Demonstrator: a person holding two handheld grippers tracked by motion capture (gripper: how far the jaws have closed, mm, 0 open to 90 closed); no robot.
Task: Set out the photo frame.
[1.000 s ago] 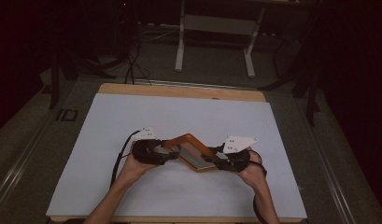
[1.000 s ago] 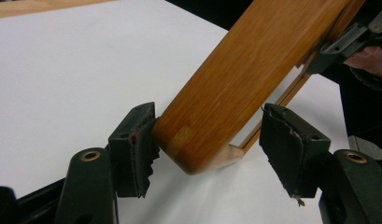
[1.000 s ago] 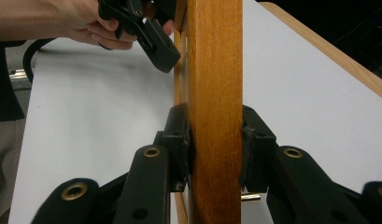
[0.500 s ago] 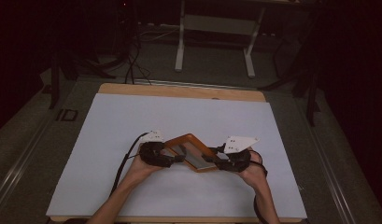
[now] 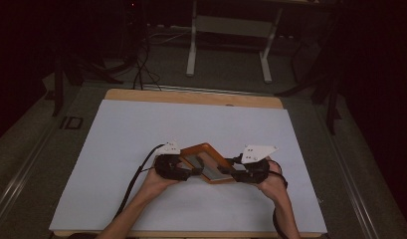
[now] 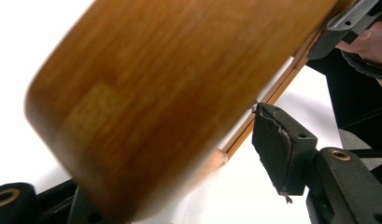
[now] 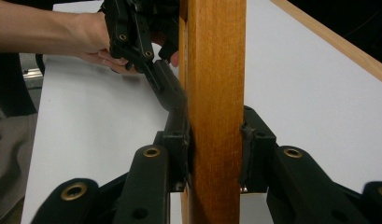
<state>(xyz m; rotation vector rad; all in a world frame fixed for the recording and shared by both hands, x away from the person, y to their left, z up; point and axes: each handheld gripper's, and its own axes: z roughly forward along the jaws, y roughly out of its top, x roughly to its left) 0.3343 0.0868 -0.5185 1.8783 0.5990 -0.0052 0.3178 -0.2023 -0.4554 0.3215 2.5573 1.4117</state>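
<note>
A wooden tray [image 5: 207, 149] with a grey inside is held off the table between my two grippers. My right gripper [image 5: 231, 173] grips its right corner; in the right gripper view both pads of the right gripper [image 7: 216, 154] press the upright wooden wall [image 7: 216, 70]. My left gripper [image 5: 193, 171] is at the tray's left corner. Its jaws have just been closing, with the blurred wood [image 6: 170, 93] between them. The right-hand pad [image 6: 277, 144] stands slightly off the rim and the other jaw is hidden behind the wood. One finger [image 7: 172, 93] of the left gripper lies along the tray's side.
A white sheet [image 5: 141, 129] covers the wooden table [image 5: 191, 97], with bare space all round the hands. Beyond the far edge, on the dark floor, are a metal stand [image 5: 231, 30] and cables [image 5: 141, 64]. A cable [image 5: 136, 184] trails from the left gripper toward the near edge.
My left hand and its gripper have slid to the right, closer in on the tray's left corner. The right gripper and the tray have stayed where they were.
</note>
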